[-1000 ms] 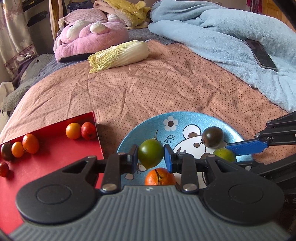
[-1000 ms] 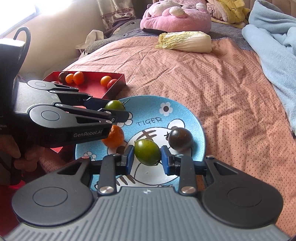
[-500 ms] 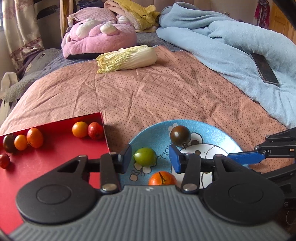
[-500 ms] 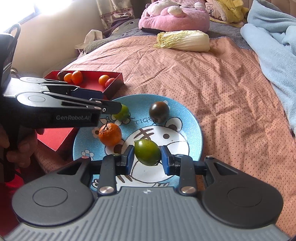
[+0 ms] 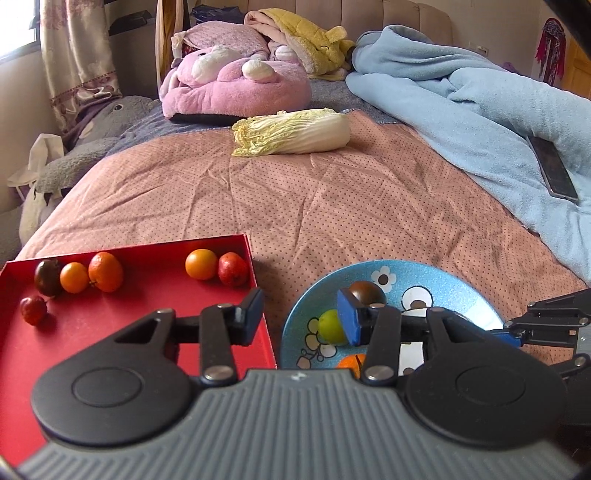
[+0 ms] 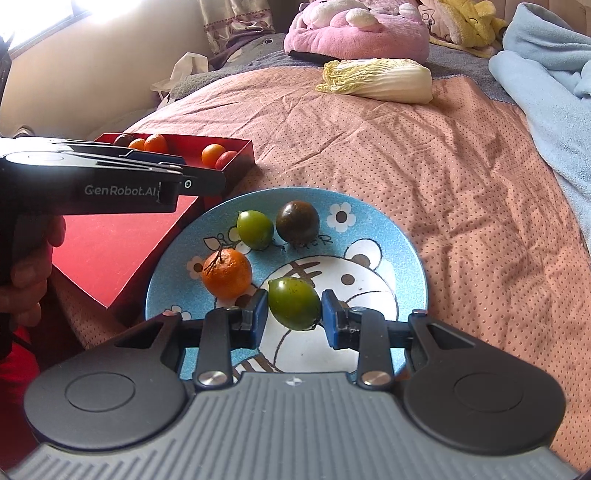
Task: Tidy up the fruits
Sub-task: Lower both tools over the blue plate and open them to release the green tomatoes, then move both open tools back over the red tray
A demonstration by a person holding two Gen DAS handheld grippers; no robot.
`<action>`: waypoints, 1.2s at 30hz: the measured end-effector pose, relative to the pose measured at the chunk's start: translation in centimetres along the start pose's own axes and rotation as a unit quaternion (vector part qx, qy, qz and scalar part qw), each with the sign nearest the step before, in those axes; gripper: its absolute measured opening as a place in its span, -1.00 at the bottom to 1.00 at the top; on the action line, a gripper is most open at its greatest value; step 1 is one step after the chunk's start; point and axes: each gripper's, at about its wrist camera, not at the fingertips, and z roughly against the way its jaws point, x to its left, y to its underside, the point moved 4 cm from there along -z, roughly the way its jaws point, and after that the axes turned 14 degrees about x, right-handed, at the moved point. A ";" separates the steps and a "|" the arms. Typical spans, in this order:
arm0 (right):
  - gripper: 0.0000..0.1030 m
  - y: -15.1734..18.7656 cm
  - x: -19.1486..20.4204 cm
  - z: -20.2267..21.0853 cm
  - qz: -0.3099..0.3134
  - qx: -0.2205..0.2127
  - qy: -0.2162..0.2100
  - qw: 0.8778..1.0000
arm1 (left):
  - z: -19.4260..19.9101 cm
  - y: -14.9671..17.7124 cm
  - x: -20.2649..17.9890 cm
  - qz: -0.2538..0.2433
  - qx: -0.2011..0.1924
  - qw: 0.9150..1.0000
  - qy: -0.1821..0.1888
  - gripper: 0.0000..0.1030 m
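On the left, six small fruits are left in the red tray [image 5: 122, 332], over which the left gripper [image 5: 300, 315] is spread, empty. Right of that, a green fruit [image 6: 294, 303] gets pinched by the right gripper [image 6: 294, 319] above the blue plate [image 6: 376, 218]; probably it's being set down next. Plate contact can't be made out.

Daylight pours in from the window [image 6: 44, 22] at upper left of the right wrist view, blown out to pure white glare. Soft shadows fall rightward beside the red tray [image 5: 129, 332] on the bedspread [image 5: 332, 206]. Fisheye bending curves both views' edges, corners go dark, and each near gripper body looks slightly soft.
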 end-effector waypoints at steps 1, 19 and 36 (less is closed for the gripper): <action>-0.29 -0.1 0.1 0.1 0.001 -0.002 0.004 1.000 | 0.0 0.0 0.1 0.002 0.000 1.000 0.000 -0.09; 0.40 -1.2 1.4 2.2 0.013 -0.036 0.001 0.999 | 0.2 0.0 1.1 0.026 0.000 1.000 -0.014 -0.09; 0.41 -2.1 3.2 2.3 0.029 -0.042 -0.013 0.999 | 0.7 0.0 2.3 0.047 -0.002 0.999 -0.016 -0.09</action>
